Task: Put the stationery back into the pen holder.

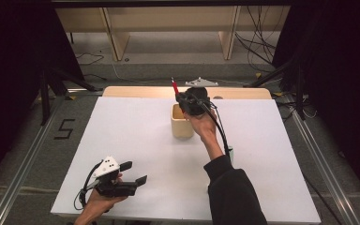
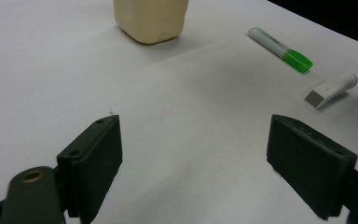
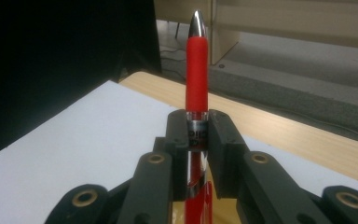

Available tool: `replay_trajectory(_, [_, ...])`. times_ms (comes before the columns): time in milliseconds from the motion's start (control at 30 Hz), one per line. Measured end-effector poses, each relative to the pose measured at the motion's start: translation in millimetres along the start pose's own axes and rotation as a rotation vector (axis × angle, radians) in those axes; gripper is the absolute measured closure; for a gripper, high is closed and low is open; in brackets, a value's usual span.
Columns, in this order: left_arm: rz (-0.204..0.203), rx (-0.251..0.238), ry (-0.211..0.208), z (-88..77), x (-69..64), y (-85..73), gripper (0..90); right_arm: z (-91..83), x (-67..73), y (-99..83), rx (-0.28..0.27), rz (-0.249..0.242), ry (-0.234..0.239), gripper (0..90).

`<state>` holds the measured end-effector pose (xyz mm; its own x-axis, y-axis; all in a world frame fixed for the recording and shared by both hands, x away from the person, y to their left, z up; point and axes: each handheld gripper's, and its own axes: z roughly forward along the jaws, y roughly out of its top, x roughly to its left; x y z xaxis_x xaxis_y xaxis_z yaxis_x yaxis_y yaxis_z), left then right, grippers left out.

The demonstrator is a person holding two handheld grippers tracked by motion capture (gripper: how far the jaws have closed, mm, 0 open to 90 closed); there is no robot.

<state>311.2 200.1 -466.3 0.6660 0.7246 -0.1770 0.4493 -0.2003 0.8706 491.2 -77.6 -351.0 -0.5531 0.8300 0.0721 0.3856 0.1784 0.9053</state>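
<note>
**Red pen held over the cup**

Nearest the person, the left gripper (image 1: 133, 174) rests low on the white table (image 1: 122, 131), jaws spread wide with nothing between them. From its own view, bare table lies between the jaws, and beyond it a green-capped marker (image 2: 282, 49) and a small white cap-like piece (image 2: 332, 88) lie apart from each other, with the cup's base farther off.

Farther out, at mid-table, the right gripper (image 1: 182, 101) hovers over the beige cup (image 1: 182, 125), jaws pinched tight on the pen (image 3: 196, 88). The pen stands near upright in the grip, one end poking up above the jaws, the rest running down toward the cup mouth.

The risk, as I see it, is the drop. The jaws hold a smooth, round barrel on a narrow patch, so it could twist or slide if the hand tilts. Let go off-centre, it may strike the rim and bounce onto the table, or tip the light cup.

The pen has a red rubbery sleeve, a shiny silver bullet tip, and a clear section with a metal band where the pads bite.
</note>
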Motion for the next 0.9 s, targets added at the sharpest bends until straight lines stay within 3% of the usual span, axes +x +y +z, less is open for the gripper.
replay_trajectory(900, [-0.002,-0.010,-0.002,-0.9,0.2,0.5,17.7,21.4,-6.2,0.5,0.001,-0.005,-0.047,79.8])
